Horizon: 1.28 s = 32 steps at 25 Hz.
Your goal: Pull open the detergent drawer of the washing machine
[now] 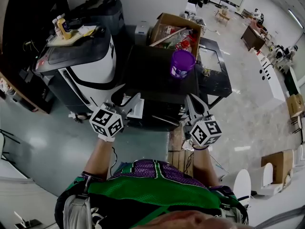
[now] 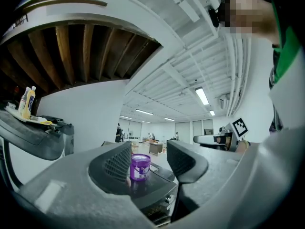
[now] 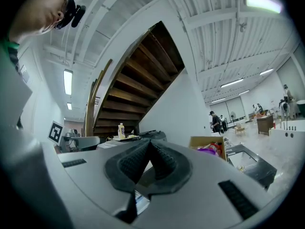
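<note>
The dark washing machine (image 1: 152, 75) stands straight ahead of me, with a purple tub (image 1: 182, 63) on its top. Both grippers hang close in front of its front panel (image 1: 159, 112), touching nothing that I can see. My left gripper (image 1: 129, 107) is open; in the left gripper view its pads (image 2: 116, 163) stand apart around empty air, with the purple tub (image 2: 140, 167) and the machine's top corner (image 2: 152, 190) far beyond them. My right gripper (image 1: 194, 108) is shut, and in the right gripper view (image 3: 148, 149) its pads meet with nothing between them. I cannot make out the detergent drawer.
A white and black machine (image 1: 81, 66) stands at the left with bottles (image 1: 62, 27) on top. Behind the washer is an open cardboard box (image 1: 176, 30), and a dark glass-topped table (image 1: 212, 63) is at its right. A wooden pallet (image 1: 178, 151) lies by my feet.
</note>
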Tool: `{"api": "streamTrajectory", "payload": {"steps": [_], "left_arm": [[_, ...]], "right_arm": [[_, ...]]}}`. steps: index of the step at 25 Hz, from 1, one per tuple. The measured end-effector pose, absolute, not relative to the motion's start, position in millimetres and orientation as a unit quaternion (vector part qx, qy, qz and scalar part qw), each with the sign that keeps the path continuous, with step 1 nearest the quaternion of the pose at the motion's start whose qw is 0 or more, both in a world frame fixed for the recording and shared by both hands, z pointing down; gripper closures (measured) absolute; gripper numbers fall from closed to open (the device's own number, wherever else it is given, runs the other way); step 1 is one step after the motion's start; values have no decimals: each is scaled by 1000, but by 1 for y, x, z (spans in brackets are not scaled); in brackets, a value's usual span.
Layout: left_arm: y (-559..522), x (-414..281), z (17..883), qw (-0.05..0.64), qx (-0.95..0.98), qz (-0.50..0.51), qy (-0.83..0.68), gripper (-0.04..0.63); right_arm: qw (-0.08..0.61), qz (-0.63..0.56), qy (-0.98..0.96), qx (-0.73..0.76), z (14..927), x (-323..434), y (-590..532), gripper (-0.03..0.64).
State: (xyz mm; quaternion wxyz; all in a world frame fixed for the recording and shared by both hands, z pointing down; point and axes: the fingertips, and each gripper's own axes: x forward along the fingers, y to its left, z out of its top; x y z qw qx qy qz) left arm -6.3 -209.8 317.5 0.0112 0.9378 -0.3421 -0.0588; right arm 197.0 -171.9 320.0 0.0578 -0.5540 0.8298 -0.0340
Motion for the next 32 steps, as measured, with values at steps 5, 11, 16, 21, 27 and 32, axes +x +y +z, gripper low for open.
{"api": "streamTrajectory", "payload": {"steps": [5,11,16,21,27,32], "left_arm": [[-201,13,306,-15,932,-56,-357,417],[-194,35,302,-28,924,-40,-380,443],[-199,51,294,-29,917,-37,-396,456],[-201,59,289,-28,910,-37,-412,480],[-198,56,284,-39,904,-33,-424,483],[-195,48,281,-51,895,-20,-443,485]], "right_arm": [[60,-32,838,-542,316,214,-173,615],[69,-28,842,-534,309,236,-170,615],[74,-26,845,-529,302,251,-175,615],[76,-23,851,-520,297,258,-177,615],[81,-21,858,-508,294,251,-180,615],[82,-18,860,-503,289,242,-177,615]]}}
